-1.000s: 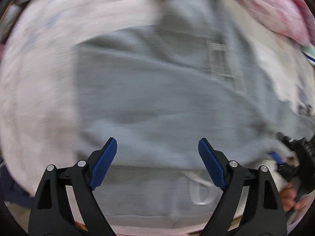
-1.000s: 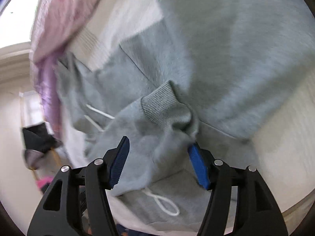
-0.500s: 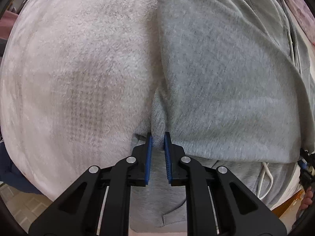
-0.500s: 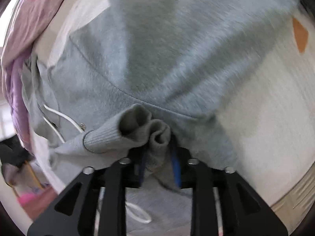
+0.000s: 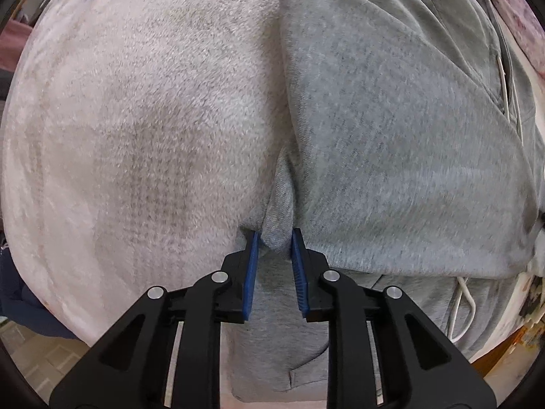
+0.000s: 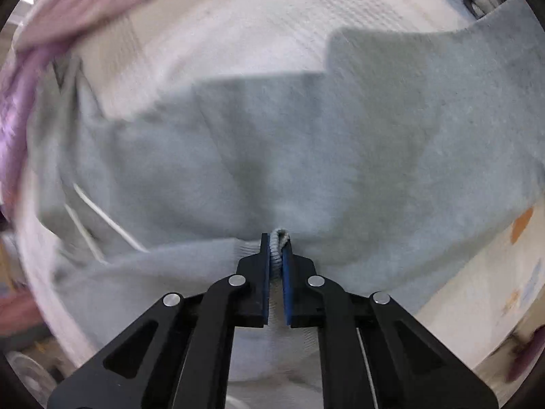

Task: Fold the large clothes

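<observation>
A grey hoodie lies spread on a white fleece blanket. My left gripper points straight down at the hoodie's left edge. A pinched ridge of grey fabric fills the gap between its blue pads, and the jaws are opening slightly. In the right wrist view, my right gripper clamps the ribbed sleeve cuff over the hoodie body. Its jaws are closing tight on the cuff. White drawstrings trail on the left.
A pink quilt is bunched along the far side of the bed, and also shows as the quilt at the top right. A drawstring loop lies near the bed's edge. A dark blue item and floor tiles sit beyond the blanket at lower left.
My left gripper came down to the hoodie's edge and closed on a fold, then eased a little wider. My right gripper closed on the cuff and carried it across the hoodie.
</observation>
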